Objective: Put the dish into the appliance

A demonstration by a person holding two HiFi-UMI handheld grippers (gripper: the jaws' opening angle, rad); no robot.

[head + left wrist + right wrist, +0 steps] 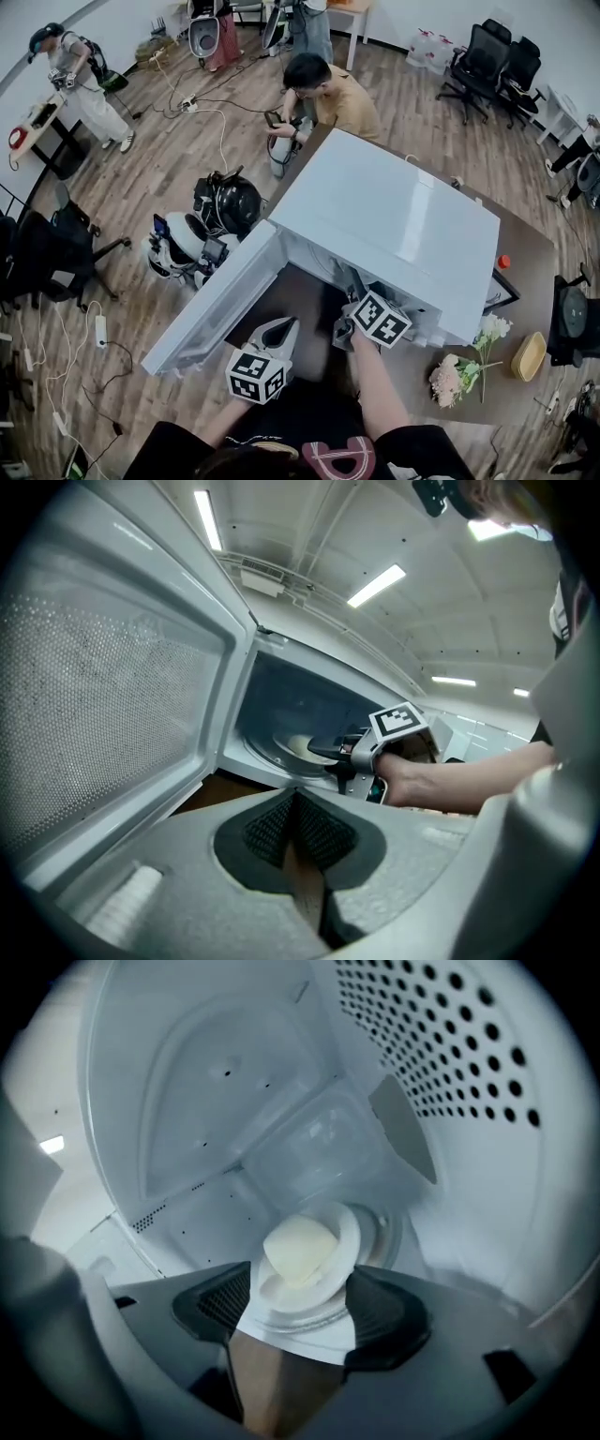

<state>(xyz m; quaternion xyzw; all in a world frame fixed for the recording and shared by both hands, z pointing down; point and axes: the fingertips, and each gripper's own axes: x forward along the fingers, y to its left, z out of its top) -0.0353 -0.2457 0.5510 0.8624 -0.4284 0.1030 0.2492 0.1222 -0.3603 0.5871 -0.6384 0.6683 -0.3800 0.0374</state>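
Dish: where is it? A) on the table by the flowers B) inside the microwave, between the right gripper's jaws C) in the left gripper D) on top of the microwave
B: the right gripper view shows the dish inside the microwave, between the parted jaws of the right gripper.

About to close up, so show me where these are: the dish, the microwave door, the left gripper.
dish (291,1307), right gripper view, its near rim.
microwave door (211,300), head view, middle of the open panel.
left gripper (292,806), left gripper view, where its pads meet.
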